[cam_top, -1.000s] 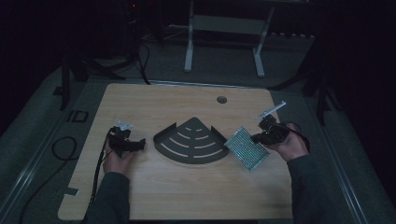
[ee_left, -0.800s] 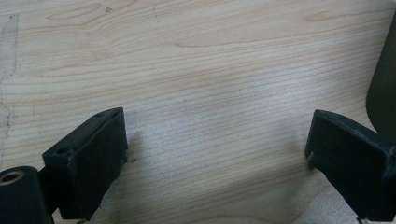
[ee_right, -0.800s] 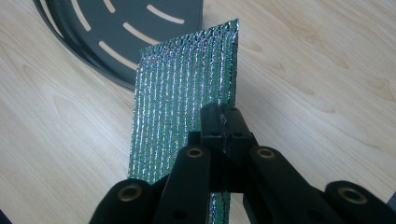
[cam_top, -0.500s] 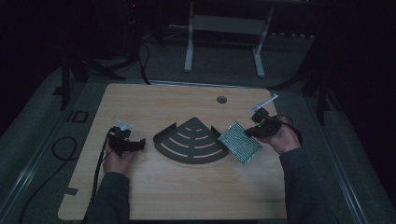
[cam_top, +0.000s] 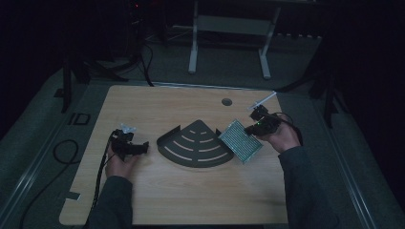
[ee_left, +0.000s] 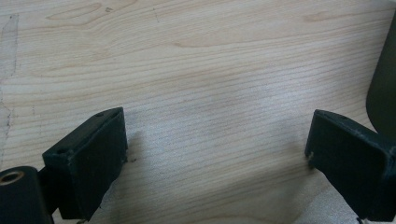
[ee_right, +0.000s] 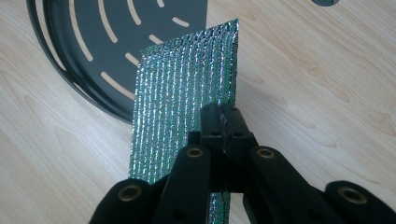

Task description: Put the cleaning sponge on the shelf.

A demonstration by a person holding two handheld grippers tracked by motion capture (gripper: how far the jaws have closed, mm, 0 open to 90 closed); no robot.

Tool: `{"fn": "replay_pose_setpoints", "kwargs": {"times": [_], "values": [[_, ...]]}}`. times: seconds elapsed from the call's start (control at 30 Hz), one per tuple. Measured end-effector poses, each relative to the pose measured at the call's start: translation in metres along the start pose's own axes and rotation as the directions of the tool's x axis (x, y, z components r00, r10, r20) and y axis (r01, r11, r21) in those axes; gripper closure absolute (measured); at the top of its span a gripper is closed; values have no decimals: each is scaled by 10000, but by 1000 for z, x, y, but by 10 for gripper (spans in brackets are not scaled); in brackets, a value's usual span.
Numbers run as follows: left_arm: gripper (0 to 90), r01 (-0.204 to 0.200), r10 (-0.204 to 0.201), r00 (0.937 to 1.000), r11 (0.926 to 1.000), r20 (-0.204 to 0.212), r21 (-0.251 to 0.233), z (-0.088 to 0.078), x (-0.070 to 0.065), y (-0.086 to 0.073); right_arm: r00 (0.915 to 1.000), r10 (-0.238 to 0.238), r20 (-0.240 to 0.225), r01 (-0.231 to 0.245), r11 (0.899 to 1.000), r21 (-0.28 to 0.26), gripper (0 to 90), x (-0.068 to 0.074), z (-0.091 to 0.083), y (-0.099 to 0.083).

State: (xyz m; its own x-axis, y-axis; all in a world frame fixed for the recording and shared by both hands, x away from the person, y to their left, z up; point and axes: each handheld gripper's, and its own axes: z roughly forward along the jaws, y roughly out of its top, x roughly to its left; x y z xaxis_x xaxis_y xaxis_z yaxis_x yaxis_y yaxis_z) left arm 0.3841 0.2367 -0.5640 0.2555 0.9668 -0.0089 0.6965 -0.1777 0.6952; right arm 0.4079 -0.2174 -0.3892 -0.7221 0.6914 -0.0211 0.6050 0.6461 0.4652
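The right gripper [ee_right: 223, 122] is clamped tight on one edge of a shiny, silver-green, bumpy foil pad [ee_right: 187, 107]. The pad hangs out past the jaw tips, off the pale wooden table [cam_top: 157, 102]. Its far corner is over the rim of the dark, fan-shaped metal tray with curved slots [ee_right: 116, 28], which lies just in front of the jaws and a bit to their left.

I think the step now is carrying the pad to the tray. For the next move, the right gripper should go a little more toward the tray, tip the pad flat, come down low, and only then let go.

The left gripper [ee_left: 215, 140] has its jaws wide apart with nothing between them, just bare wood. It sits low by the table, and the tray's dark edge [ee_left: 384, 88] peeks in past its right jaw.

Some things are hard to see. The room is dim in the high view. The near end of the pad is hidden behind the right gripper's jaws. I cannot tell if the pad's far corner touches the tray or floats above it.
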Motion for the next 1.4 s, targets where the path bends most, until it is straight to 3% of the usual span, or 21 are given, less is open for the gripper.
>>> {"fn": "replay_pose_setpoints", "kwargs": {"times": [0.87,1.4], "values": [[61,-14,14,10000,10000,12,2,0,0,0,9996,182,-221,-184,9998,-86,897,3,28,34],[61,-25,25,10000,10000,22,6,1,0,1,9988,317,-361,-323,9993,-171,897,4,42,42]]}}
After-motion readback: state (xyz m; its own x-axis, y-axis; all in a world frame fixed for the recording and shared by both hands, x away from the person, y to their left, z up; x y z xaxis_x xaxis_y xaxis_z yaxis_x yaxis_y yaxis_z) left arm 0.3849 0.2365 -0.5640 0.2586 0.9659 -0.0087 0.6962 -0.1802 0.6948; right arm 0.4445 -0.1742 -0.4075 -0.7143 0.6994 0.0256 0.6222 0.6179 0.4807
